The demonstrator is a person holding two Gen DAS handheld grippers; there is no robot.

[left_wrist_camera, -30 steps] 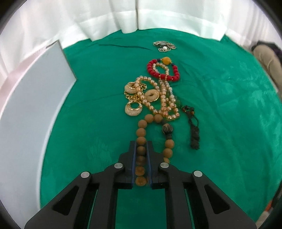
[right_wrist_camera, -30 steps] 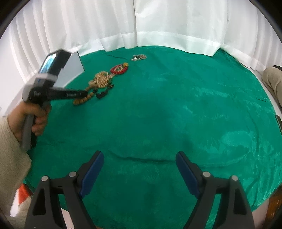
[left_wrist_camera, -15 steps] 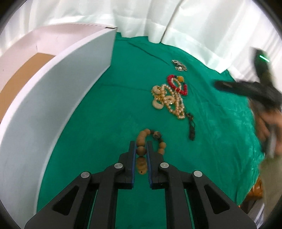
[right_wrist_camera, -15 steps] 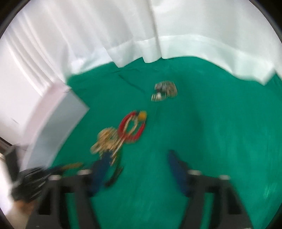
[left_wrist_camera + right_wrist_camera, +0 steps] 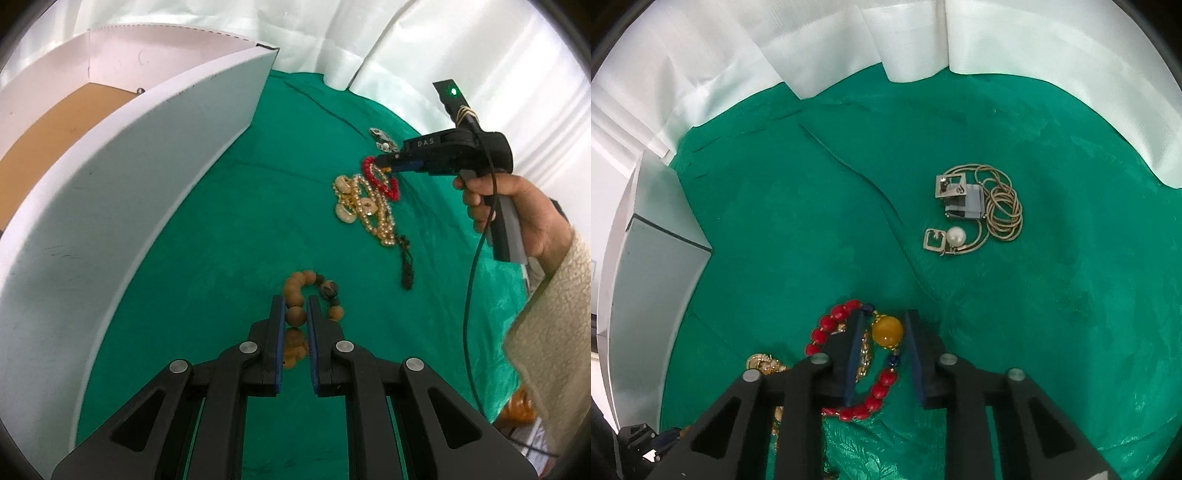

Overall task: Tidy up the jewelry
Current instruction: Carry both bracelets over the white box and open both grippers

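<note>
My left gripper (image 5: 295,314) pinches the wooden bead bracelet (image 5: 312,295) beside the white box (image 5: 147,177). My right gripper (image 5: 882,332) has just been closing around the amber bead (image 5: 887,332) of the red bracelet (image 5: 849,369); perhaps it touches already. I should squeeze squarely, then lift slowly.

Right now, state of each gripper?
Left gripper: shut on the wooden bead bracelet.
Right gripper: fingers have just been closing around the red bracelet's amber bead, not yet pressing it.
</note>
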